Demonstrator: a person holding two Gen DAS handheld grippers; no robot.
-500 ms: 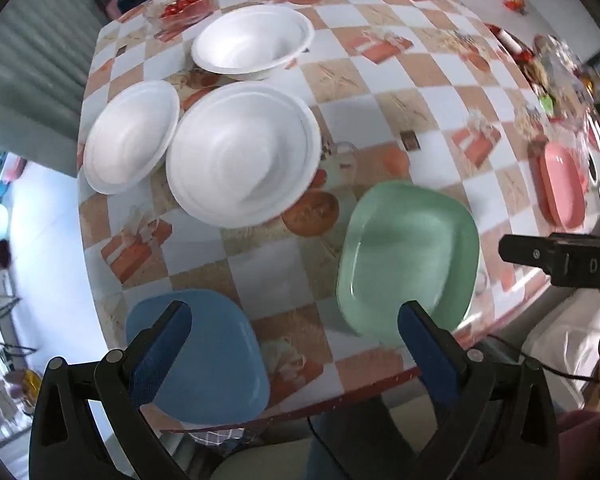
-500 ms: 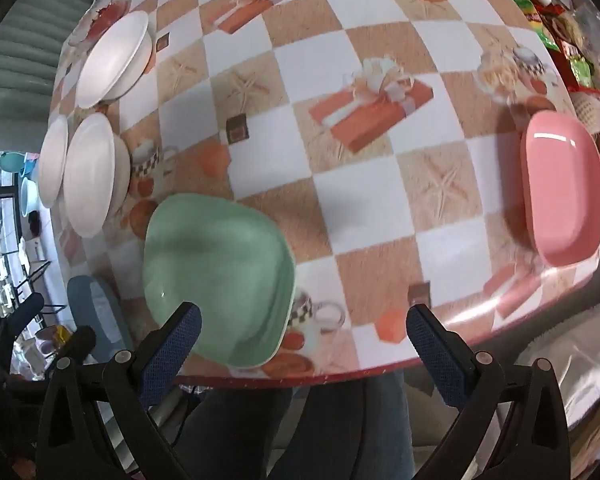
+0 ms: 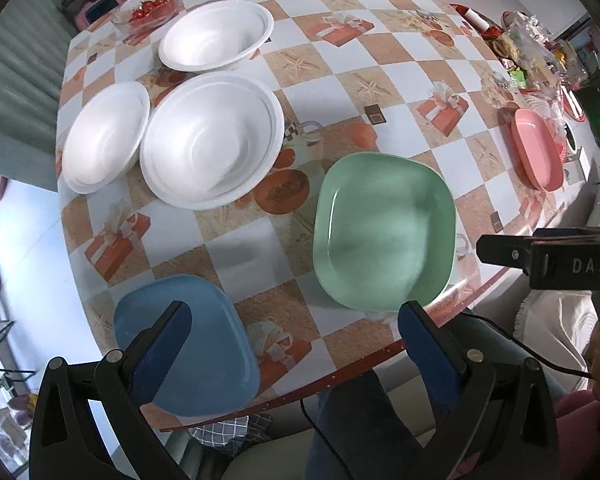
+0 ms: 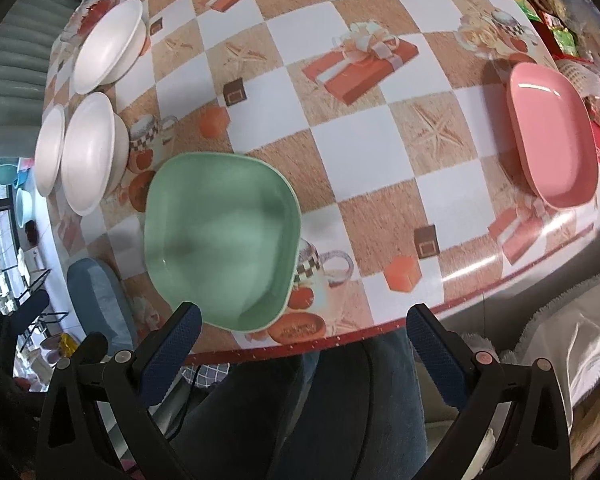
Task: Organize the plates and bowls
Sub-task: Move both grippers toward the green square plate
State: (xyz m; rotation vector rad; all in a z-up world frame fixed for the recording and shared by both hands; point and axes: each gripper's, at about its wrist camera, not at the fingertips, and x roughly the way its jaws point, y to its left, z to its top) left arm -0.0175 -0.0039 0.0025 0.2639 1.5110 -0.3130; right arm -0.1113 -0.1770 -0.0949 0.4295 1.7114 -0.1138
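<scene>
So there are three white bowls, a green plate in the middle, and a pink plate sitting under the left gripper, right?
Not quite: the plate under the left gripper is the blue plate, as the left wrist view shows. The three white bowls and the green plate are as you say.

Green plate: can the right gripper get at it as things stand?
Probably yes. The right gripper is open and empty just off the table edge, the green plate lies bare right ahead of its fingers, and nothing stands between.
</scene>
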